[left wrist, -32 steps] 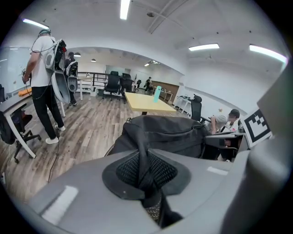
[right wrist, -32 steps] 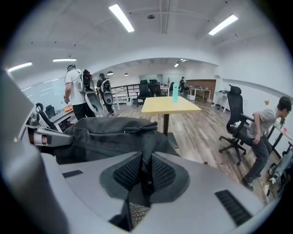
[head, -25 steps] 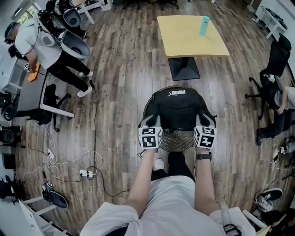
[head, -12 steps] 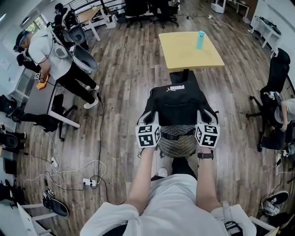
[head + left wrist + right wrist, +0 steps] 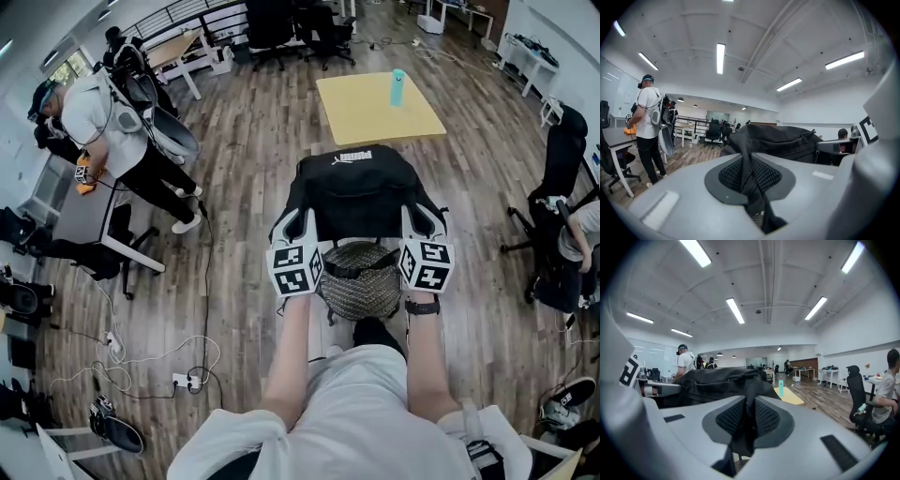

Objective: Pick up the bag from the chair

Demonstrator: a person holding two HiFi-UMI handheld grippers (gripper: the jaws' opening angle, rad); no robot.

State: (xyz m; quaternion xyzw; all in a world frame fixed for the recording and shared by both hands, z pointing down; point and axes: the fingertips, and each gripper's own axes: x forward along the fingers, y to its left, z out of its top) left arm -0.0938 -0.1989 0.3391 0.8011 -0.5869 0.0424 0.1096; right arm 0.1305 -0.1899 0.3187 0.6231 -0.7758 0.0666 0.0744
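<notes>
A black bag (image 5: 359, 193) hangs between my two grippers, lifted above the round woven seat of the chair (image 5: 362, 292). My left gripper (image 5: 298, 228) is shut on the bag's left strap, and my right gripper (image 5: 418, 222) is shut on its right strap. In the left gripper view the black strap (image 5: 748, 174) runs pinched between the shut jaws, with the bag (image 5: 780, 140) bulging beyond them. The right gripper view shows the other strap (image 5: 748, 420) clamped the same way, the bag (image 5: 715, 379) to the left of it.
A yellow table (image 5: 367, 117) with a teal bottle (image 5: 397, 87) stands just beyond the bag. A person (image 5: 103, 117) bends at a desk (image 5: 82, 204) on the left. Cables and a power strip (image 5: 187, 380) lie on the floor. Office chairs (image 5: 562, 155) and a seated person (image 5: 579, 230) are at right.
Both grippers have risen with the bag in them, and the bag has come up off the chair seat, which now shows more fully beneath it.
</notes>
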